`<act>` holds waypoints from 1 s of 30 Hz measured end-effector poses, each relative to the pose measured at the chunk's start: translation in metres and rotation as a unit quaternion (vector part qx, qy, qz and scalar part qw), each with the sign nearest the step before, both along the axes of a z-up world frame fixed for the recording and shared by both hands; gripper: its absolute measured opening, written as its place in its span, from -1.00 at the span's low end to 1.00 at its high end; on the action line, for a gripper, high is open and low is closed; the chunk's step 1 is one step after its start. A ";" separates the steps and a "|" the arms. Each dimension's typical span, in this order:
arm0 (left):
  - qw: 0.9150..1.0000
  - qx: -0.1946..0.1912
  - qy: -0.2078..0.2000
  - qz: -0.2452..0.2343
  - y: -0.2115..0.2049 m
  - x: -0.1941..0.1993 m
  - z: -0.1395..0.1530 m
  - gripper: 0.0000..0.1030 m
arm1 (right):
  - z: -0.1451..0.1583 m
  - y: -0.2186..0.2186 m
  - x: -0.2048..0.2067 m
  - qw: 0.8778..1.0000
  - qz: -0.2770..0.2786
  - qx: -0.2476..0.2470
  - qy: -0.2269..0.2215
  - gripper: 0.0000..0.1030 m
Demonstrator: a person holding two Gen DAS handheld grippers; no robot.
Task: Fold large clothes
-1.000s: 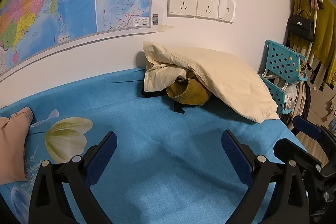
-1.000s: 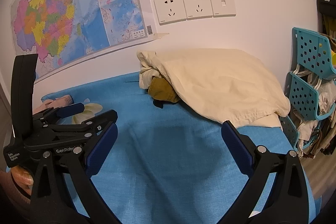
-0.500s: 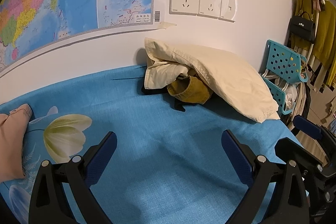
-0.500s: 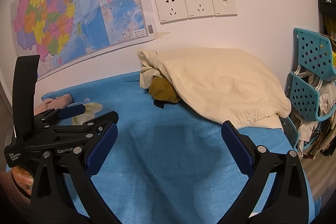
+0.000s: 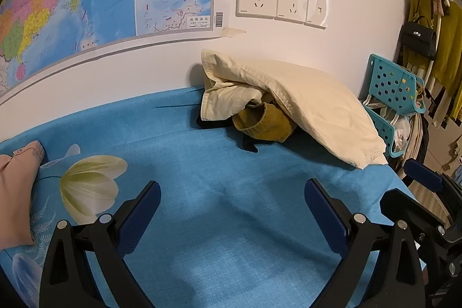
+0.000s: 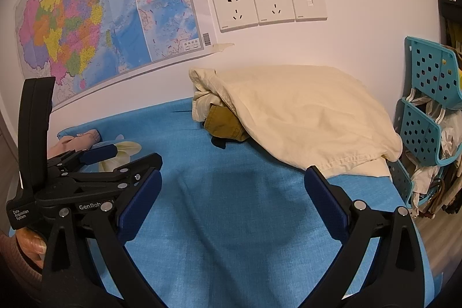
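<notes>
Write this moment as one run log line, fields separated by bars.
left gripper open, empty | right gripper open, empty | cream garment unfolded, heaped against wall

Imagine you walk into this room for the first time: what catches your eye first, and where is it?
The colourful map fills the wall at the left. Below the sockets, a heap of cream cloth lies against the wall on the blue sheet, with a mustard garment poking out underneath. Both grippers, left and right, hang open above the sheet, short of the heap.
</notes>
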State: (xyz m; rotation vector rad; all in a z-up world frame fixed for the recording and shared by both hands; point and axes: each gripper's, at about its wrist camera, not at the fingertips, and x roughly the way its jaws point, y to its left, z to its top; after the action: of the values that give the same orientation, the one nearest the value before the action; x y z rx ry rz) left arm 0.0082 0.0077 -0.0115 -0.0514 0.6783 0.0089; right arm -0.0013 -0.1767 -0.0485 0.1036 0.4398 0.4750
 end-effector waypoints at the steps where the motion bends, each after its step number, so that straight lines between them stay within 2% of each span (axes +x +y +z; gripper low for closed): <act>1: 1.000 0.001 0.001 0.001 0.000 0.001 0.000 0.87 | 0.000 0.000 0.000 1.000 0.001 -0.001 0.001 0.89; 6: 1.000 0.005 0.006 0.007 0.003 0.010 -0.001 0.87 | 0.005 0.008 0.009 1.000 0.011 -0.018 -0.005 0.89; 11: 1.000 0.000 0.027 0.012 0.009 0.027 -0.008 0.87 | 0.009 0.018 0.029 0.999 0.023 -0.040 -0.008 0.89; 16: 0.999 0.013 0.039 0.034 0.021 0.052 -0.018 0.87 | 0.008 0.032 0.071 0.996 0.021 -0.084 -0.001 0.89; 17: 0.998 0.013 0.041 0.039 0.024 0.056 -0.019 0.87 | 0.008 0.034 0.079 0.996 0.021 -0.092 0.000 0.82; 18: 0.998 0.011 0.042 0.042 0.027 0.060 -0.020 0.87 | 0.008 0.038 0.092 0.995 0.021 -0.101 0.005 0.65; 22: 0.997 0.013 0.048 0.061 0.039 0.075 -0.024 0.87 | 0.005 0.052 0.132 0.992 0.018 -0.127 0.018 0.48; 24: 0.997 0.013 0.048 0.064 0.042 0.078 -0.025 0.87 | 0.003 0.058 0.148 0.990 0.021 -0.140 0.017 0.15; 27: 0.996 0.010 0.049 0.068 0.047 0.081 -0.027 0.87 | 0.010 0.055 0.157 0.988 0.035 -0.149 0.013 -0.70; 29: 0.996 0.011 0.048 0.071 0.051 0.082 -0.029 0.87 | 0.025 0.042 0.152 0.990 0.027 -0.139 -0.005 -0.80; 30: 0.996 0.011 0.047 0.072 0.052 0.081 -0.029 0.87 | 0.031 0.038 0.151 0.990 0.014 -0.140 -0.015 -0.73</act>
State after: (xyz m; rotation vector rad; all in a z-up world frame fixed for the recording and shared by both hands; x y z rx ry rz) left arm 0.0895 0.0601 -0.0406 -0.0785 0.7677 0.1590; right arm 0.1500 -0.1391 -0.0178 -0.1809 0.4746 0.4378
